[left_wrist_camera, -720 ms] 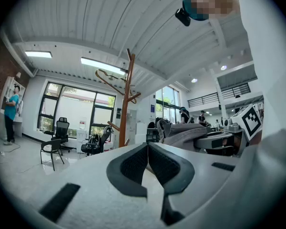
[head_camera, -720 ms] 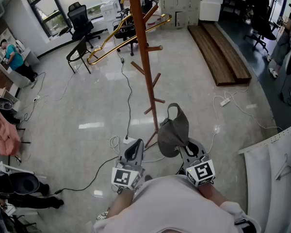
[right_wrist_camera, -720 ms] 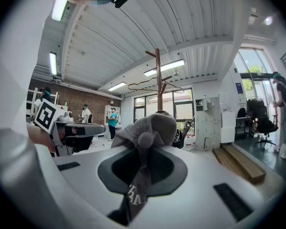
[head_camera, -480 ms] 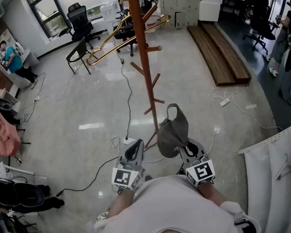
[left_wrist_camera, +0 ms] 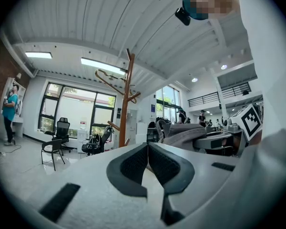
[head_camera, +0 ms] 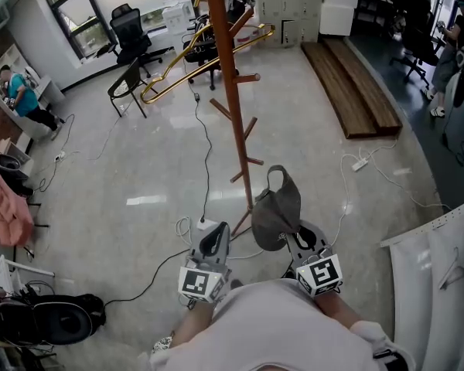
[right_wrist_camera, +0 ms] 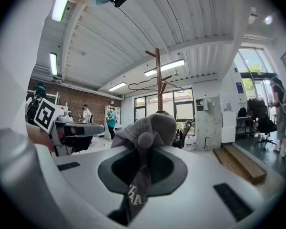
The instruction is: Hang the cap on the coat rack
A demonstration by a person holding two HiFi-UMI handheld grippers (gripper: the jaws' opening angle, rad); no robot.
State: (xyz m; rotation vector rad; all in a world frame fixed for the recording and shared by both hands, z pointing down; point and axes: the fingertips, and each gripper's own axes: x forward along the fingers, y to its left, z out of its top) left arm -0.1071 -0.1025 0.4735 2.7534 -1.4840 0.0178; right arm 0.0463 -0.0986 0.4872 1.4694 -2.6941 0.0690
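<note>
Cap (head_camera: pixel 277 211), grey and soft, is pinched in the right gripper (head_camera: pixel 294 236), whose jaws are closed on a fold of its fabric. In the right gripper view that strip of cloth (right_wrist_camera: pixel 135 190), with white lettering on it, runs down the slot between the two pads, and the crown with its small top button (right_wrist_camera: pixel 144 140) bulges up just past the jaw tips. From the head view the cap stands up beyond the jaws with its back strap loop (head_camera: pixel 277 175) uppermost (it is on no peg). The left gripper (head_camera: pixel 210 236) is level with the right one, just to its left; its jaws are closed pad against pad with nothing between them, as the left gripper view shows (left_wrist_camera: pixel 148 154). Ahead of both pairs of jaws, a little to the left of the cap, rises the brown wooden coat rack (head_camera: pixel 230 107), its short pegs angled upward; the lowest peg (head_camera: pixel 253 161) is near the strap loop but apart from it. Further beyond the jaws lie cables (head_camera: pixel 203 141) on the glossy floor, black office chairs (head_camera: pixel 130 29), a gold-coloured curved rail (head_camera: pixel 187 68) and a low wooden platform (head_camera: pixel 348 83) off to the right.
</note>
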